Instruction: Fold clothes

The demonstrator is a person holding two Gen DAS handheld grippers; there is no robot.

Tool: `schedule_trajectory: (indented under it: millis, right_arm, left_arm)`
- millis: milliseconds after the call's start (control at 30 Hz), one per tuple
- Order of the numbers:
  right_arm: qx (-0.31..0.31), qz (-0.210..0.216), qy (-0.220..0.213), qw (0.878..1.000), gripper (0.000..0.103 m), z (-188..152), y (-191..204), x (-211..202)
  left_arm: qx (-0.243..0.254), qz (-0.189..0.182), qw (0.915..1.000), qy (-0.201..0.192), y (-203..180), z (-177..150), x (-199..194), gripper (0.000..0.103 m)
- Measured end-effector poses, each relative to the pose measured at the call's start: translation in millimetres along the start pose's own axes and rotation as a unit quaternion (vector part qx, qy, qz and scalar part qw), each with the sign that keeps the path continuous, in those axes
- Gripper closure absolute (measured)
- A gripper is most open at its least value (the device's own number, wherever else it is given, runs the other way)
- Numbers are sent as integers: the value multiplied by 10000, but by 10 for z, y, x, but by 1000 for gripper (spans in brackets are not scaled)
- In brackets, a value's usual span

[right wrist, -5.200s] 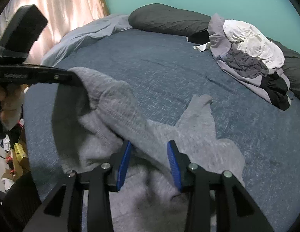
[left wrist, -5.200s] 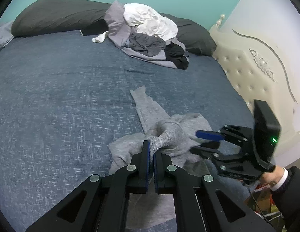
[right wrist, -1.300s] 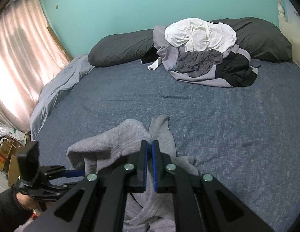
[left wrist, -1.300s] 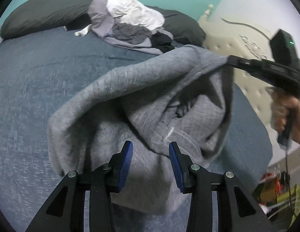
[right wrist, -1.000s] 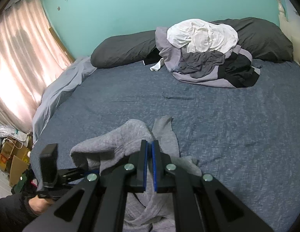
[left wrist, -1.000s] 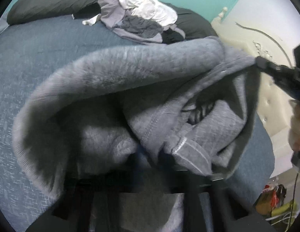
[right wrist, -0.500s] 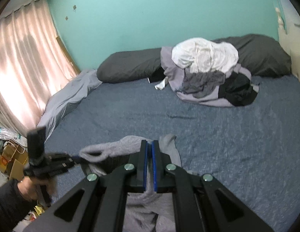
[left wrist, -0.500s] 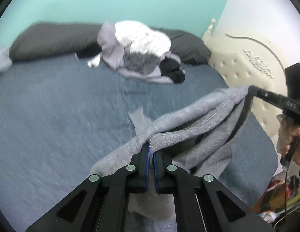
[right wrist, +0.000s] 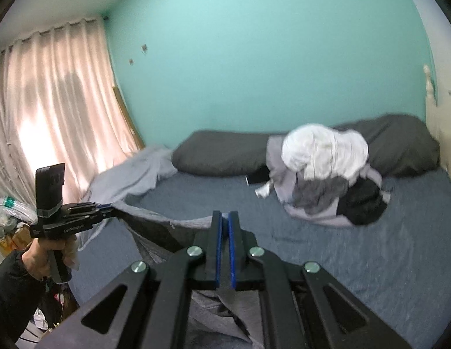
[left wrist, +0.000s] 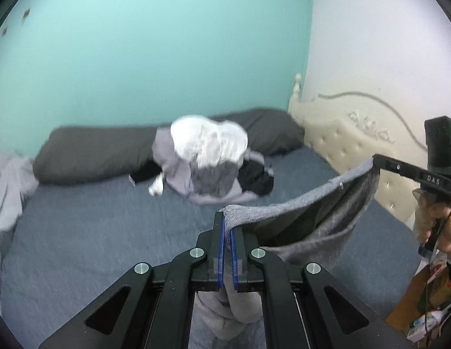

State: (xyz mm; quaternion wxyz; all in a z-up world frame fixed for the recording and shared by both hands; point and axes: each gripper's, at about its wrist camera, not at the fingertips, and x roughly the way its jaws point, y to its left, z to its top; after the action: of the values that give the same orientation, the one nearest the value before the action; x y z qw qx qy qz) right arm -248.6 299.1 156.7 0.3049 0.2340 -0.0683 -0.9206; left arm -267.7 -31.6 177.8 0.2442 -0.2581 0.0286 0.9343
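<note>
Grey garment [left wrist: 318,221], two clamped tongs [left wrist: 227,226]

Each camera sits close behind its own fingers, raised above the bed [left wrist: 109,226] and angled slightly down. Both face the teal wall [right wrist: 254,58] and share the clothes pile [left wrist: 208,160].

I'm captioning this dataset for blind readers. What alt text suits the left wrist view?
The left gripper, shut, pinches one edge of a grey knit garment and the right gripper another, stretching it above a blue bedspread. Behind lie a heap of unfolded clothes, a long dark pillow and a turquoise wall.
</note>
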Motion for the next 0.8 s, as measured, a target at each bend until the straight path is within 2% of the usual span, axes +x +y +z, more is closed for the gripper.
schedule_trajectory:
  millis: [133,267,567,800]
  right_arm:
    - [-216,41,-285,9993,99,318,214,-317]
    - [-290,-22,-139,9995,99,308,254,-382]
    - [36,-224,655,9976,99,-465,-51,92]
    - [191,-282,1081,9936,99,-1005,-225,402]
  left_arm:
    - [170,-21,9998,-80,-71,269,-167,100]
    - [150,-147,9997,130,-114,134,-86,100]
    - [-193,-329,9966,733,-131,-682,511,100]
    - [-202,-316,9940,1032,-166,-1104,795,100]
